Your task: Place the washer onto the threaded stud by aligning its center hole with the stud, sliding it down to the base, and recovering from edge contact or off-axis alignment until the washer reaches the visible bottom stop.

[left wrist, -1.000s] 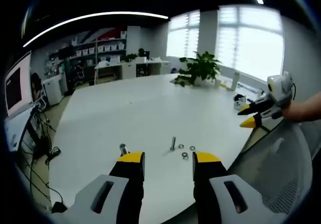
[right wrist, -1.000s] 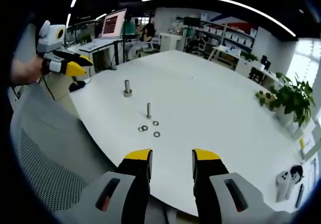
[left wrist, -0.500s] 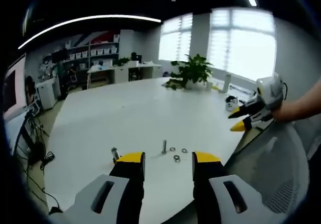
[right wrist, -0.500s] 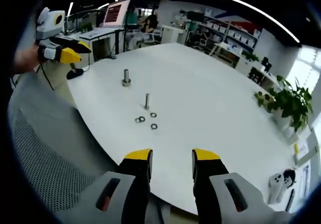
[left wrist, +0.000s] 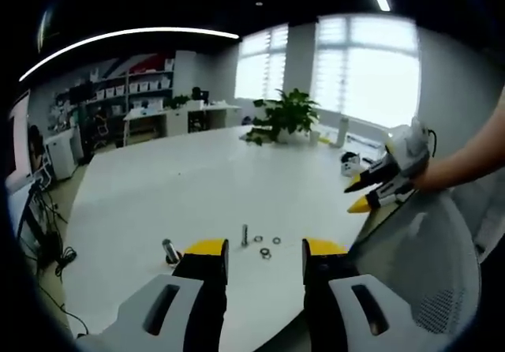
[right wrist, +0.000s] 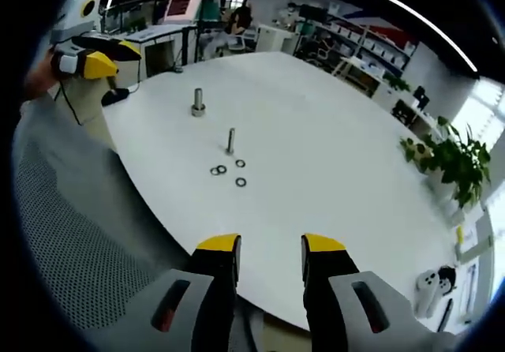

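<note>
Counter (right wrist: 331, 155): broad, smooth, matte white top with a rounded near edge; a grey mesh chair back (right wrist: 71, 241) sits against that edge
Threaded stud (right wrist: 230, 140): thin grey metal pin standing upright, long axis vertical, near the counter's near edge; its thread is too small to make out; in the left gripper view it rises just beyond the tool tips (left wrist: 245, 235)
Washers (right wrist: 229, 170): small flat dark metal rings lying flat on the counter just beside the stud's foot, none on the stud; three or four of them, the exact count hard to tell; in the left gripper view they are tiny rings (left wrist: 267, 248) to the right of the stud
Second post (right wrist: 197, 102): shorter, thicker grey metal cylinder on a wider base, upright, farther left, apart from the stud; partly cut off by the left tool's jaw in the left gripper view (left wrist: 170, 251)
Left tool (left wrist: 256, 248): grey jaws with yellow tips, set well apart, nothing between them, held over the near edge; also seen at far left in the right gripper view (right wrist: 99, 58), gripped by a hand
Right tool (right wrist: 271, 245): same grey and yellow build, jaws apart and empty, above the counter's near edge; seen from the side in the left gripper view (left wrist: 371, 194)
Plant (left wrist: 282, 117): leafy green, at the far side of the counter
</note>
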### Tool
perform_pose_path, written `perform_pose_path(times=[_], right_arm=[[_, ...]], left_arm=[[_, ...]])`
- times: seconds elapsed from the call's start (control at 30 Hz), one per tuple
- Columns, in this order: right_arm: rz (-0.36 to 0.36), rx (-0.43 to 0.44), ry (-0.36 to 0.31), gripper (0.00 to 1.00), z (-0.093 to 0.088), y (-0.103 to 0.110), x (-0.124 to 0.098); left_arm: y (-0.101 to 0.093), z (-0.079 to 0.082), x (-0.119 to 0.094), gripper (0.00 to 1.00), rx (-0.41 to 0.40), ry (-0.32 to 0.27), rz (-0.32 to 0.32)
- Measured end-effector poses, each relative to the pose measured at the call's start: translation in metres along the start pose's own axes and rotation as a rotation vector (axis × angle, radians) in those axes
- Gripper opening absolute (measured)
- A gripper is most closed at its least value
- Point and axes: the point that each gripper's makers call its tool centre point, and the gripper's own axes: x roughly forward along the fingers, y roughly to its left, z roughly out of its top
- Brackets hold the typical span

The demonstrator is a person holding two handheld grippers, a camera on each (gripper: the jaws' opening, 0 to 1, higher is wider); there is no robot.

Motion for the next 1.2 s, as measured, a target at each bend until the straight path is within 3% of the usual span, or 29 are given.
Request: perform_pose_path(times=[0.2,0.33,0.43,0.53,0.63,0.8,1.2], right_arm=[[-0.008,0.045,0.009,0.33,-0.003,-0.005,0.0],[0.019,0.001,0.019,0.33,0.0,0.003,0.002],[0.031,-0.04,-0.029,0.33,0.016,0.006,0.001],[0.074,-0.067,-0.005,0.33,0.021,0.014,0.007],[0.117,-0.021,-0.051,0.33,0.044,0.024,0.019],[0.169,-0.085,-0.074,0.33,0.066,0.044,0.047],[0.256,-0.111,-0.025,0.31,0.07,0.065,0.104]], left_arm=[[0.001,0.0,-0.002,0.36,-0.005,-0.007,0.001],[0.005,-0.003,-0.001,0.35,-0.01,0.009,0.012],[0.009,-0.004,-0.002,0.35,0.007,0.02,0.027],[0.014,-0.006,-0.003,0.35,-0.003,0.028,0.047],[0.017,-0.012,-0.002,0.35,-0.01,0.055,0.06],[0.019,-0.016,-0.002,0.33,0.004,0.077,0.078],[0.024,-0.024,-0.002,0.31,0.016,0.118,0.104]])
